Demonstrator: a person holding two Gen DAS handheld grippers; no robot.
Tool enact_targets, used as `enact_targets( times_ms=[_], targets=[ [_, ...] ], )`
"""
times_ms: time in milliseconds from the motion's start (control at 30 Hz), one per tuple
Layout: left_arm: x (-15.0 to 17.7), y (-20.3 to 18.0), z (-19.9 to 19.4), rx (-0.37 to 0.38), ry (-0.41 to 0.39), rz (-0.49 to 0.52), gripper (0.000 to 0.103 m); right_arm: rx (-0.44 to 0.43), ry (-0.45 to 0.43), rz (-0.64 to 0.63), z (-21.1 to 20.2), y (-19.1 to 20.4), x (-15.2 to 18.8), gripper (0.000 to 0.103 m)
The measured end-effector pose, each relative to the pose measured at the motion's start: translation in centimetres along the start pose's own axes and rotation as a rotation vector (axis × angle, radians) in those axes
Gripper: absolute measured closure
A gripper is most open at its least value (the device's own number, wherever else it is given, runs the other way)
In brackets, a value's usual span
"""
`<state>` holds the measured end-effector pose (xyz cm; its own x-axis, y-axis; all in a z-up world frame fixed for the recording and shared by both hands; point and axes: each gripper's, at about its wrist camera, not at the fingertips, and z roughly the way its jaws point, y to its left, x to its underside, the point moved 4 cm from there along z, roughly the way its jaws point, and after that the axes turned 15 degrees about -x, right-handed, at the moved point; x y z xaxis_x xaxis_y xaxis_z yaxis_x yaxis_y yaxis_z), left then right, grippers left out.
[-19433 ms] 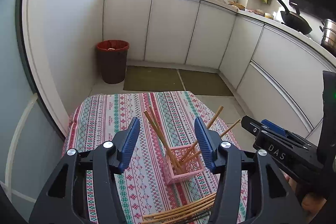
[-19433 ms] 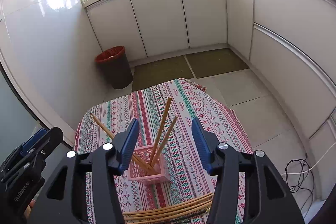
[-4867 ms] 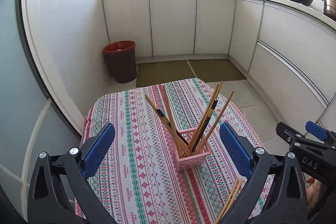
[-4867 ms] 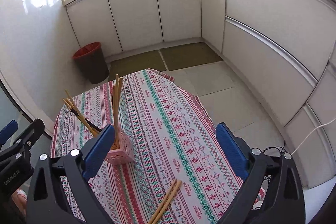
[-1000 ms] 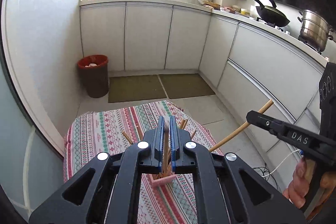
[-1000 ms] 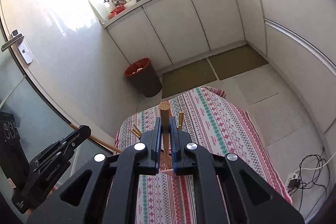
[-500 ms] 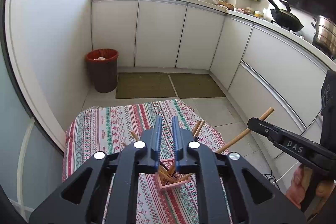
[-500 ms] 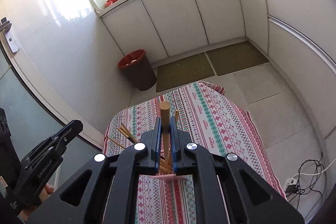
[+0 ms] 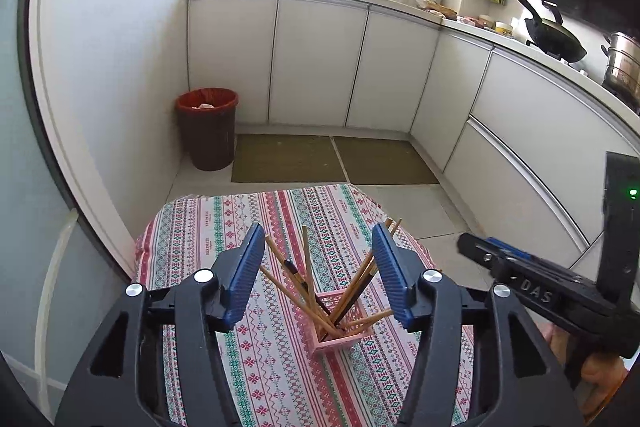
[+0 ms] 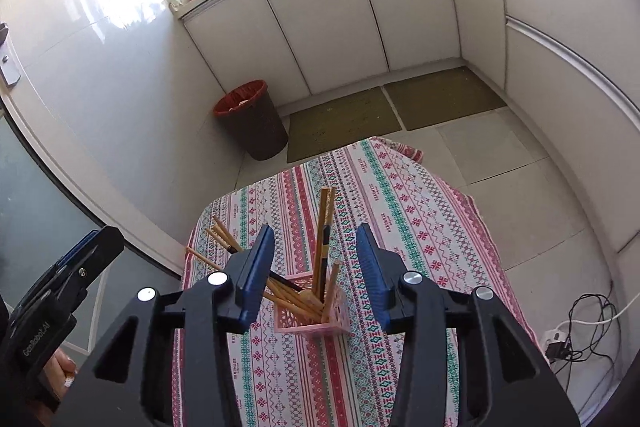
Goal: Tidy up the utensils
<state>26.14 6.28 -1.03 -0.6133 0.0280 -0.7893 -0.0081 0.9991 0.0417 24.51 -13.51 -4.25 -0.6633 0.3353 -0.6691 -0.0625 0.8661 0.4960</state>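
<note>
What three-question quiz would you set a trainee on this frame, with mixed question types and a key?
1. True or false: the left gripper is shut on a chopstick.
2. Where are the chopsticks? A) loose on the tablecloth B) standing in the pink basket C) in the red bin
3. Fill in: the pink basket stands on a striped, patterned ____.

Key:
1. False. Both its jaws and those of the right gripper are opening, with nothing pressed between the pads; the chopsticks only show through the gaps.
2. B. They lean outward in the basket, and no loose ones are visible on the cloth.
3. tablecloth.
</note>
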Motion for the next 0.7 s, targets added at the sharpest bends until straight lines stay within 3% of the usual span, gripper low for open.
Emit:
enact_targets(
  times_ms=[100,167,300,467,700],
  targets=[
    [0.5,-0.4,-0.6,-0.035,-0.014,0.013,0.042,0.059,-0.046,-0.037,-1.7,0.1,0.4,0.048],
    [0.9,-0.8,-1.3,-0.052,-0.032,0.017,0.031,0.097,-0.063,-0.06,-2.7,0.2,0.6,0.045],
    [1.8,-1.3,-2.6,-0.1,-0.062,0.036,0.024,0.145,-0.079,-0.087,-4.3,0.2,1.5,0.039],
    [3.3,-1.6,-3.9,-0.147,-0.082,0.022,0.008,0.195,-0.093,-0.118,-6.2,0.5,3.1,0.023],
    [5.5,-1.7,-5.8,-0.178,-0.085,0.018,0.007,0.326,-0.178,-0.15,-9.9,0.1,5.7,0.012]
  ],
)
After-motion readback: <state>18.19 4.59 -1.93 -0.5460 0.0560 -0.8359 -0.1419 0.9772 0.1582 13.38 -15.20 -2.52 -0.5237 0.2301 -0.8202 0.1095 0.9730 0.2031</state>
